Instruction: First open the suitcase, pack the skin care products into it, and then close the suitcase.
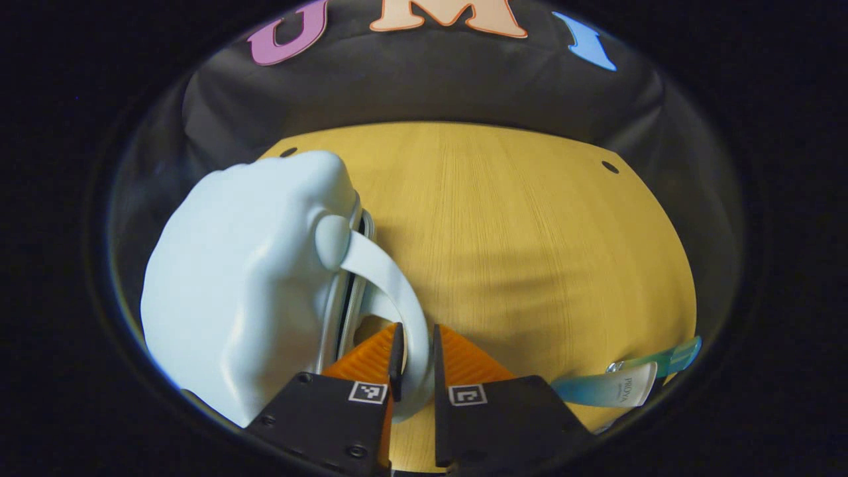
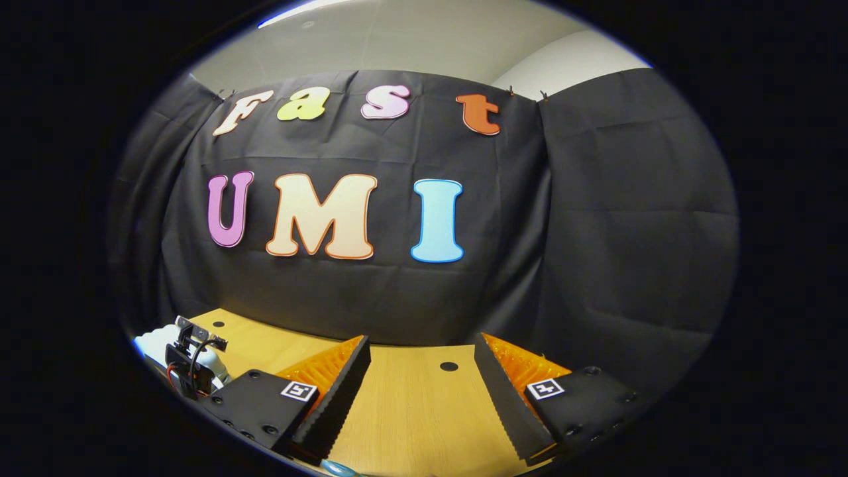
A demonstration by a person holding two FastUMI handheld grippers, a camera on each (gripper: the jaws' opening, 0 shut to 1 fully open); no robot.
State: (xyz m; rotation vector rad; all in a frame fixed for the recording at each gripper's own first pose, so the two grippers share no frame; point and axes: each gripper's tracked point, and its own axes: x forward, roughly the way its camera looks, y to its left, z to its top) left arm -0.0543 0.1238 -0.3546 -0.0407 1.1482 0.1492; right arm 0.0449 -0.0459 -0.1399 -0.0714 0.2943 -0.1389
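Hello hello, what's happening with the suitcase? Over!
Left gripper shut on suitcase handle. Right gripper open, above table. Suitcase not open yet. Skin care tube on table, unpacked. Nothing blocking.

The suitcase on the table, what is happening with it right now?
A person works with a tool in each hand. The left tool is shut on the strap handle of the pale blue suitcase, which stands on the wooden table and looks closed or barely open. A skin care tube lies on the table to the side, not yet packed. The right tool is open, holds nothing, and hangs above the table facing the booth wall.
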